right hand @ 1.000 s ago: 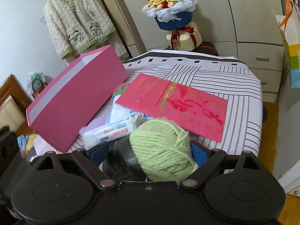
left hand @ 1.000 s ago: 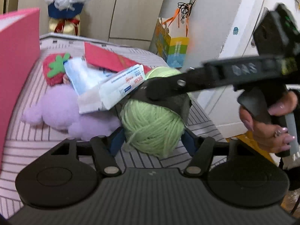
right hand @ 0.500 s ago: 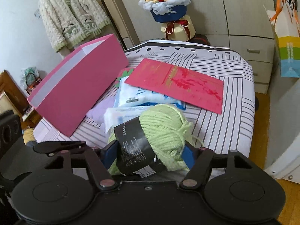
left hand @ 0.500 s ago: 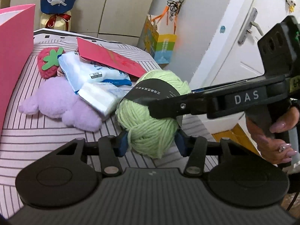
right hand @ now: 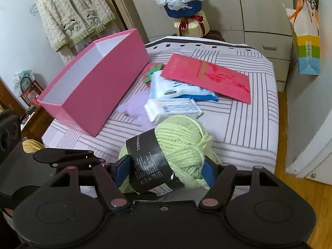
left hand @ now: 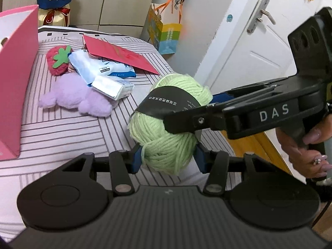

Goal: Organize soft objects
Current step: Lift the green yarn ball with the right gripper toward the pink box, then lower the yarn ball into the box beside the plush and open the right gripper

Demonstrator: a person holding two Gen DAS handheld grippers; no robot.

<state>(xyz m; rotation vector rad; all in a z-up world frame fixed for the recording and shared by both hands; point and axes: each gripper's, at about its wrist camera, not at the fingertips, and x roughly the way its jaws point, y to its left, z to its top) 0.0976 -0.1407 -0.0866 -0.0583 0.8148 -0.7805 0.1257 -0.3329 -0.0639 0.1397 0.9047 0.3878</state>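
Bed (right hand: 238, 124): striped cover, near half bare.
Pink box (right hand: 93, 87): open, far left edge.
Green yarn ball (right hand: 182, 145): lifted above the bed's near edge.
Left gripper (left hand: 168, 157): fingers clenched on the yarn ball.
Right gripper (right hand: 166, 172): fingers grasping the same ball.

Location: a bedroom in a home. A bed with striped bedding (right hand: 249, 108) lies ahead of the right gripper (right hand: 165, 173). Beyond the bed stands a wardrobe with drawers (right hand: 267, 16). A knitted cardigan (right hand: 72, 14) hangs far left; a gift bag (right hand: 307, 47) hangs far right. A white door with lever handle (left hand: 267, 16) stands right of the left gripper (left hand: 169, 157).
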